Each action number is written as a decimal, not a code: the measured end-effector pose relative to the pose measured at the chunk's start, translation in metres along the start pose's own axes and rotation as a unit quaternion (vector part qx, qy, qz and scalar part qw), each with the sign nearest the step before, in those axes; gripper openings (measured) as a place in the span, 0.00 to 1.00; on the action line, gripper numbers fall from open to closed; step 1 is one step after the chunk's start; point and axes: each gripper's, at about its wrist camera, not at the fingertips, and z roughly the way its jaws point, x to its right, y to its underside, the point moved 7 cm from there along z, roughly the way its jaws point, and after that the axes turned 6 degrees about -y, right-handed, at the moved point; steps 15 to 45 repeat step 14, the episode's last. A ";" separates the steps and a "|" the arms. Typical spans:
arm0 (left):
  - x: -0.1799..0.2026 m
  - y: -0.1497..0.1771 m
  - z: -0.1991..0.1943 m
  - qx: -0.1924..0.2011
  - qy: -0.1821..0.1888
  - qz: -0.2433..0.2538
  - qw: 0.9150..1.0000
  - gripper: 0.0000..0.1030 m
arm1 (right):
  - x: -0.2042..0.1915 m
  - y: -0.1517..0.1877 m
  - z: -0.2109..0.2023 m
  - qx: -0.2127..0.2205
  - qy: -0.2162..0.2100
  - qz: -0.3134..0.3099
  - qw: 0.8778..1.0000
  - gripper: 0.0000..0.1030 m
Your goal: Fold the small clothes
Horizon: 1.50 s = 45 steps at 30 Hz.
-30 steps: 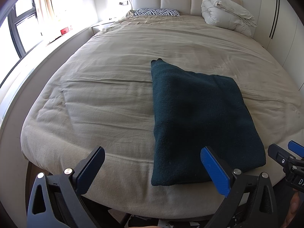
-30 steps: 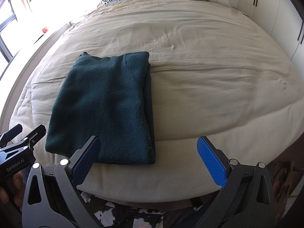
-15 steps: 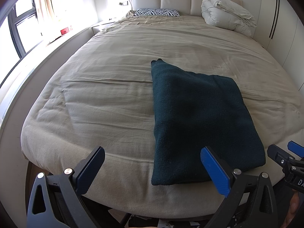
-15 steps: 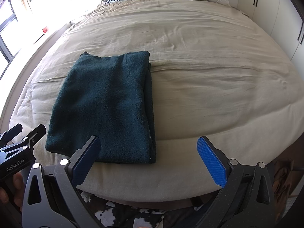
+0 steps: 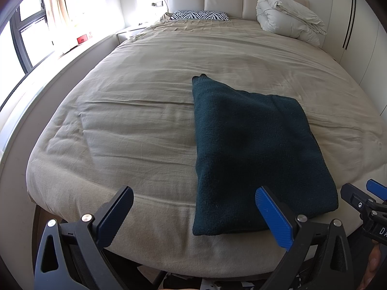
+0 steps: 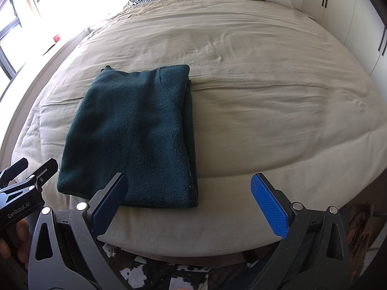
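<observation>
A dark teal fleece garment [image 5: 254, 149] lies folded into a flat rectangle near the foot of the beige bed [image 5: 145, 111]; it also shows in the right wrist view [image 6: 135, 135]. My left gripper [image 5: 193, 213] is open and empty, held over the bed's near edge, its right finger over the garment's near edge. My right gripper [image 6: 188, 201] is open and empty, its left finger over the garment's near right corner. Each gripper shows at the edge of the other's view: the right gripper [image 5: 362, 200] and the left gripper [image 6: 24, 181].
A zebra pillow [image 5: 200, 15] and a rolled white duvet [image 5: 287, 19] lie at the headboard. A window ledge [image 5: 48, 72] runs along the left, white wardrobes [image 6: 350, 24] on the right. A cowhide rug [image 6: 154, 275] lies below the bed's foot.
</observation>
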 end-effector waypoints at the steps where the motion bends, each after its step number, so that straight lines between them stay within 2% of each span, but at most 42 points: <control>1: 0.000 0.000 0.000 0.000 0.000 0.000 1.000 1.00 | 0.000 0.000 0.000 0.000 0.000 0.000 1.000 1.00; 45: 0.001 0.005 -0.002 0.003 -0.001 -0.002 1.000 1.00 | 0.001 0.000 0.000 0.000 0.000 0.000 1.000 1.00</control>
